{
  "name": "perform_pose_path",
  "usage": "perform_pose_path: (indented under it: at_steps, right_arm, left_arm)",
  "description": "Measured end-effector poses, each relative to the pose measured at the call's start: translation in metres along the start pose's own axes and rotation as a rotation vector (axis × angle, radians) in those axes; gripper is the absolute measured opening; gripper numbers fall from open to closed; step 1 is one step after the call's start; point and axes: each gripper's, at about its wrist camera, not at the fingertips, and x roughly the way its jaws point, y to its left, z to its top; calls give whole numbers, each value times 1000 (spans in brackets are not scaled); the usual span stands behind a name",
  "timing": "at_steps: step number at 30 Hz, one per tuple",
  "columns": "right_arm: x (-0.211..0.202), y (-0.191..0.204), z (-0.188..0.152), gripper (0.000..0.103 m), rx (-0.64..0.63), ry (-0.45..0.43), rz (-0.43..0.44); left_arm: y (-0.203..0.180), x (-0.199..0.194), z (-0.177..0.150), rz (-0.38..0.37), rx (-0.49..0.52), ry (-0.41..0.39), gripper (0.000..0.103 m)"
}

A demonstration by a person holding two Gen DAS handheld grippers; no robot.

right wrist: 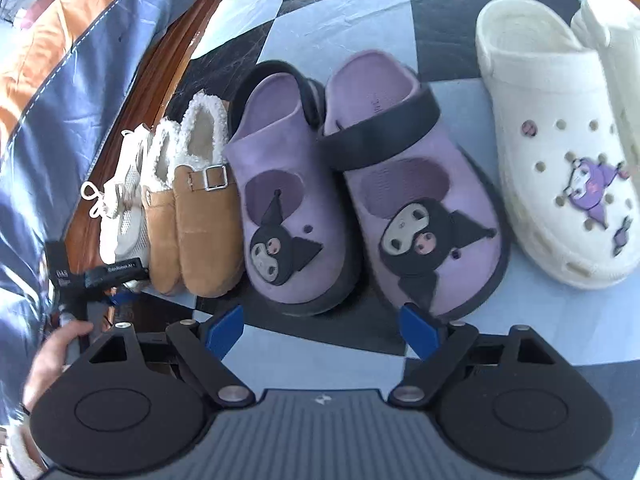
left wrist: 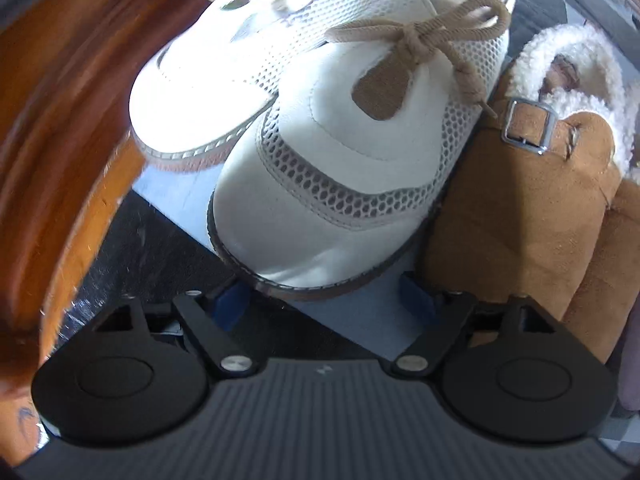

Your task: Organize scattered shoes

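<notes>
Between spread fingers of left tool: white sneaker toe, ungripped; right tool open before purple clogs.

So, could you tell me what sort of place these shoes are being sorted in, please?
Probably a home, perhaps a bedroom or entryway. Household footwear stands in a row on a black-and-white checkered floor: purple clogs and fleece-lined tan slippers, beside wooden furniture draped with what looks like blue and orange bedding.

White mesh sneakers, tan fleece-lined slippers, purple clogs in row, toes aligned; white clogs beside, second possibly overlapping.
</notes>
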Motion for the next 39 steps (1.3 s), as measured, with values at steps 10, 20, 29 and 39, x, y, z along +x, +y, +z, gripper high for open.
perform_pose_path:
  at_steps: [10, 20, 29, 39]
  right_arm:
    - [-76, -149, 18, 86, 371, -345, -251]
    - [-20, -176, -20, 42, 457, -225, -41]
    - [1, -186, -29, 37, 555, -260, 119]
    - [-53, -101, -44, 86, 130, -210, -99]
  left_arm:
    - [-3, -62, -37, -71, 8, -11, 89]
    - [-43, -83, -50, -137, 118, -117, 90]
    - [-60, -101, -58, -224, 142, -168, 90]
    - [-113, -138, -77, -282, 171, -215, 95]
